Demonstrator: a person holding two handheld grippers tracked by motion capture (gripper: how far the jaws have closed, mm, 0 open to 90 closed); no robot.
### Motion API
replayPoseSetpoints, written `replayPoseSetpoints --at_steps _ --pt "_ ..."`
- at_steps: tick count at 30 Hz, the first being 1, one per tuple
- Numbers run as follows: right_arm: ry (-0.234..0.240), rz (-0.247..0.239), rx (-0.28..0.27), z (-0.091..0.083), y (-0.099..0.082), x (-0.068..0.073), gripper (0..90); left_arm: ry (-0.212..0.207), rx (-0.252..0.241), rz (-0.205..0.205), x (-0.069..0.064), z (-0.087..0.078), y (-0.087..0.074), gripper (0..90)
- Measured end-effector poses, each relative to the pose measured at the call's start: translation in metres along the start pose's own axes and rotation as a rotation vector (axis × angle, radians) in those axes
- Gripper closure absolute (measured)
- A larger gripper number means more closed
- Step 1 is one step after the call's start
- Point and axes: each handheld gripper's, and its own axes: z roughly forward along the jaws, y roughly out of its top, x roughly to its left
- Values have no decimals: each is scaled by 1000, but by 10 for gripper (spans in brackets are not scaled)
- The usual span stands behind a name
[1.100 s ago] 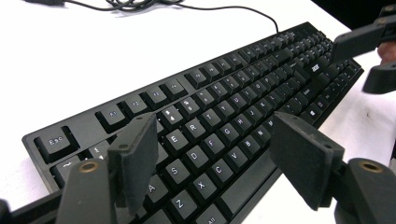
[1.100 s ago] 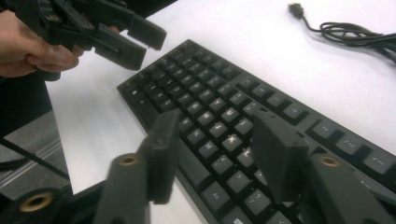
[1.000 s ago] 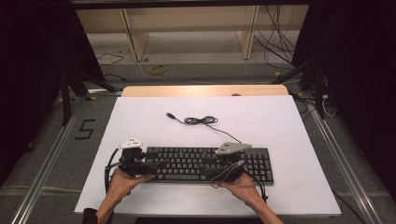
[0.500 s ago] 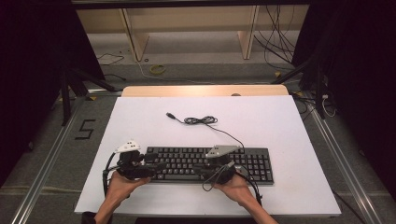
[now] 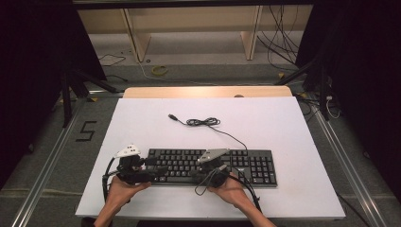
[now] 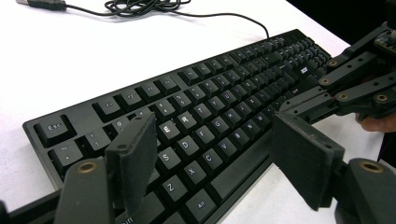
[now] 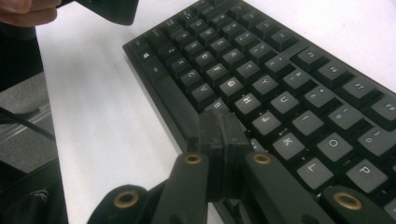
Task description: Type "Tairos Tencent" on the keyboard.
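The left hand-held gripper [image 5: 158, 171] sits at the left end of the keyboard [image 5: 246, 163], held by the person's left hand [image 5: 124, 188]. In the left gripper view, its jaws stand wide apart with nothing between the pads; they straddle the lower-left key rows, one pad [image 6: 133, 158] over the keys near the left edge and the other [image 6: 303, 161] off the front edge, over the white tabletop [image 5: 293, 118]. No pad contacts a key.

The keyboard is black and full-size, and lies flat on the tabletop near its front edge, with its long side parallel to that edge. Its cable [image 5: 208, 123] runs from the rear edge toward the middle of the tabletop, forms a loose coil, and ends in a free plug [image 5: 173, 117] lying to the left of the coil.

The right hand-held gripper [image 5: 196, 174] is at the front edge of the keyboard, near its middle, held by the right hand [image 5: 231, 189]. Its jaws have just been closing and are now fully together, pad against pad, with nothing between them. In the right gripper view the joined tips [image 7: 223, 128] rest at the bottom letter row, just below the H key [image 7: 247, 101] and beside the space bar [image 7: 173, 100]. Whether the tips press a key cannot be told.
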Motion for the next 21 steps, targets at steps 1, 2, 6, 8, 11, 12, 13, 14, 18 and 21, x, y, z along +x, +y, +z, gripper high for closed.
replayPoseSetpoints --at_steps 1,2,6,8,11,12,13,14,18,21 --pt "0 -7 3 1 0 0 900 -2 3 -4 0 0 0 314" --pt "0 -6 5 3 0 0 900 -4 2 -7 1 0 -1 312" --pt "-3 -15 21 8 0 1 900 -6 3 1 1 -1 -3 306" --pt "-3 -19 27 9 0 1 900 -7 2 -3 0 -1 -4 305" --pt "-4 -17 36 12 0 1 900 -5 3 -2 1 -2 -5 305" --pt "-2 -17 38 13 0 1 900 -6 2 -2 1 -2 -5 305" --pt "-3 -19 39 14 0 1 900 -6 2 -3 1 -2 -6 305" --pt "-3 -22 40 14 0 1 900 -5 2 -2 1 -2 -6 305" --pt "-6 -23 44 16 1 1 900 -3 8 4 1 -3 -7 305" --pt "-9 -22 52 17 0 1 900 -4 7 2 1 -3 -7 306"
